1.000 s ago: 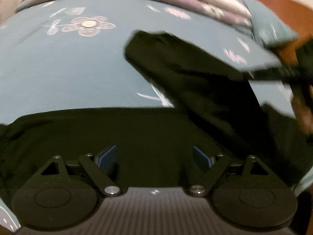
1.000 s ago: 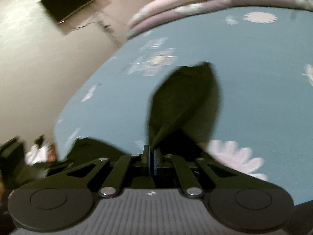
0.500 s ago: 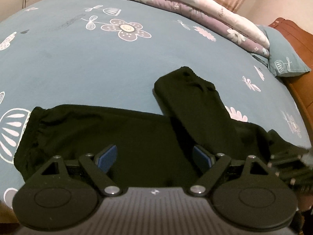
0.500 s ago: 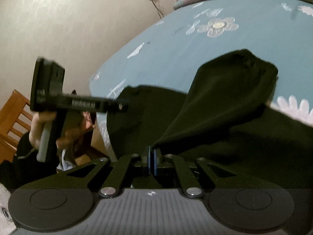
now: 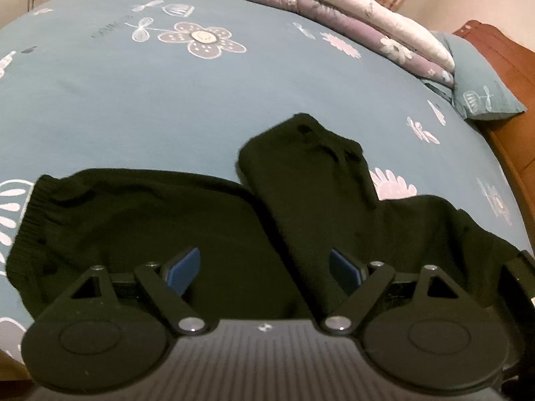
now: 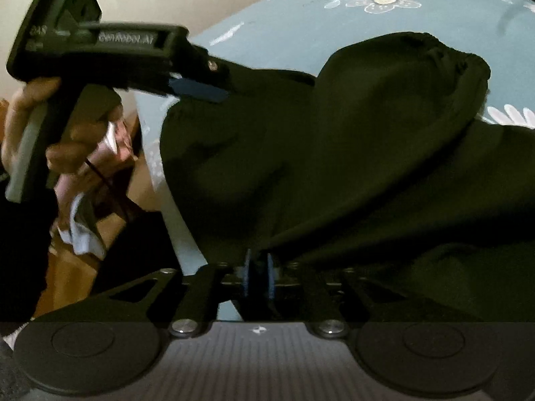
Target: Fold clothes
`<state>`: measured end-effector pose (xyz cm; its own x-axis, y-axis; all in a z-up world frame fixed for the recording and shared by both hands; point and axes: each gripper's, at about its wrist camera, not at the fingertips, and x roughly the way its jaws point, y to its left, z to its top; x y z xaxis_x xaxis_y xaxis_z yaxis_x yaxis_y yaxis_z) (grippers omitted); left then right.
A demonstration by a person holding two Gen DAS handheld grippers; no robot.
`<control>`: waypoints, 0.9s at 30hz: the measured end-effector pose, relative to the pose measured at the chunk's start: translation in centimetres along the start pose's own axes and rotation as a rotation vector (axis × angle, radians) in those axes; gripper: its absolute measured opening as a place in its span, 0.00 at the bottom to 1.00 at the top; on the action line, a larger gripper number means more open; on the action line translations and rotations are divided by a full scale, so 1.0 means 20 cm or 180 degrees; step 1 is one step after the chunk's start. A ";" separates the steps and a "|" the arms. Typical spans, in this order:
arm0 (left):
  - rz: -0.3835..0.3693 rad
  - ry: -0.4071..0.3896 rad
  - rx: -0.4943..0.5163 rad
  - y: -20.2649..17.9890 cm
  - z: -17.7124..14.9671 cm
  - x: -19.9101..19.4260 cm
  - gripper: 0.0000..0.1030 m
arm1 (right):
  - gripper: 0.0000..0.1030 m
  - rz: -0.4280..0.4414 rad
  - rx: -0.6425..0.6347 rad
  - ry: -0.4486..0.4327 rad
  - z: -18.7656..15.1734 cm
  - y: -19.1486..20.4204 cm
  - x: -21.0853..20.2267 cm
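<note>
A black garment (image 5: 140,220) lies spread on the blue flowered bedsheet (image 5: 167,100). One long part with a gathered cuff (image 5: 311,153) is folded diagonally over its body. My left gripper (image 5: 264,267) hovers just above the garment's near edge, open, with nothing between its blue pads. It also shows in the right wrist view as the left gripper (image 6: 207,83), held by a hand above the garment's left end. My right gripper (image 6: 257,274) sits low at the garment's edge. Its jaws are opening, and the end of the folded part (image 6: 401,107) still runs down between the pads.
A folded flowered quilt (image 5: 334,3) lies along the bed's far side, with a blue pillow (image 5: 481,80) and a brown wooden headboard (image 5: 515,107) at the right. The bed's edge, a wall and wooden furniture (image 6: 67,267) lie to the left in the right wrist view.
My right gripper has carried the cuffed part across and down onto the garment, and its shut pads have begun to part. The left gripper has stayed open over the near edge.
</note>
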<state>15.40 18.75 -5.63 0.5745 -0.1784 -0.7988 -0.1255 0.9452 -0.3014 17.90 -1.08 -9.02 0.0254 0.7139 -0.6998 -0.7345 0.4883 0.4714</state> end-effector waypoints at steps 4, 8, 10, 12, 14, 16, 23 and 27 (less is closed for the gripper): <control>-0.0116 0.0157 -0.0061 -0.02 0.00 0.06 0.82 | 0.38 -0.0029 -0.0005 -0.0285 -0.03 0.00 -0.14; -0.0316 0.0311 -0.0231 -0.02 0.01 0.15 0.82 | 0.46 -0.0072 0.0021 -0.0633 -0.11 -0.03 -0.36; -0.0455 0.0322 -0.0377 -0.01 0.02 0.19 0.82 | 0.47 -0.0117 0.0107 -0.0803 -0.16 -0.07 -0.47; -0.0587 0.0359 -0.0553 -0.01 0.04 0.23 0.81 | 0.48 -0.0148 0.0221 -0.0951 -0.20 -0.12 -0.55; -0.0654 0.0393 -0.0602 -0.02 0.05 0.28 0.81 | 0.48 -0.0186 0.0360 -0.1113 -0.25 -0.18 -0.61; -0.0566 0.0459 -0.0667 -0.03 0.05 0.33 0.79 | 0.48 -0.0192 0.0496 -0.1252 -0.30 -0.24 -0.67; -0.0562 0.0320 -0.0678 -0.07 0.07 0.38 0.71 | 0.55 -0.0268 0.0681 -0.1650 -0.48 -0.40 -0.77; -0.0417 0.0247 -0.0608 -0.11 0.08 0.40 0.32 | 0.56 -0.0229 0.0851 -0.1941 -0.60 -0.48 -0.85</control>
<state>21.67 15.63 -10.48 0.5331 -0.3236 -0.7817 -0.2089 0.8450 -0.4923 16.30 -23.87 -8.13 0.5046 0.7924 -0.3428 -0.5252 0.5969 0.6065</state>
